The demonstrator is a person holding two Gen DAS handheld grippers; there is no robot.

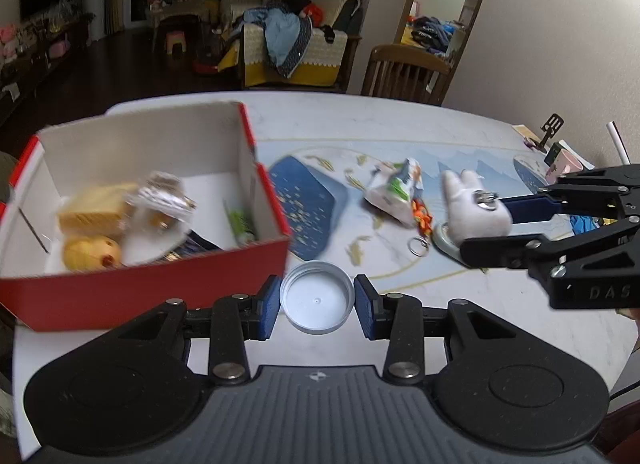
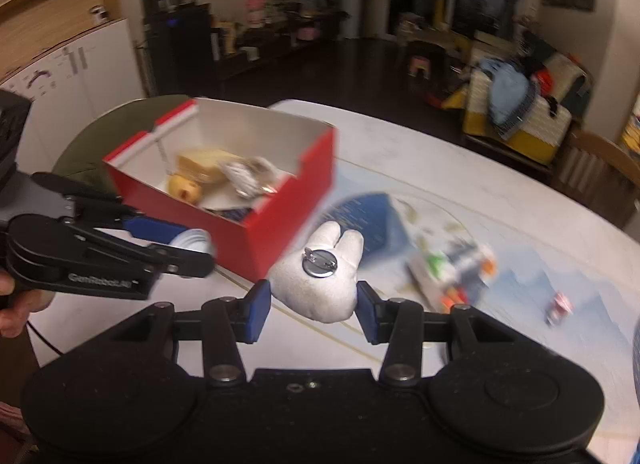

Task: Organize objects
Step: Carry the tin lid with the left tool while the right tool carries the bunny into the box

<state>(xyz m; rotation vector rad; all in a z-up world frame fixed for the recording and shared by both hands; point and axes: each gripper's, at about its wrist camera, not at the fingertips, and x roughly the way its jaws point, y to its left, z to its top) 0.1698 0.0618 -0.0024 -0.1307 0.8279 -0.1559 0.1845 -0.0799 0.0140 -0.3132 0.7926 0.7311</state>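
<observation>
White tabletop (image 1: 400,120), sofa (image 1: 296,48) at twelve o'clock. Left hand-held gripper (image 1: 316,306) clamps a white lid (image 1: 316,304); right hand-held gripper (image 2: 314,310) clamps a white plush toy (image 2: 320,284), pin-backed.

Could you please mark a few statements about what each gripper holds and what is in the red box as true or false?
1. The left gripper holds a white plastic lid. True.
2. The right gripper is empty. False: it is shut on a white plush brooch with a metal pin back.
3. The red box is empty. False: it already holds a yellow ball and other items.
4. A small packet lies on the table mat outside the box. True.
5. The red box has its cover on. False: it is open on top.
</observation>
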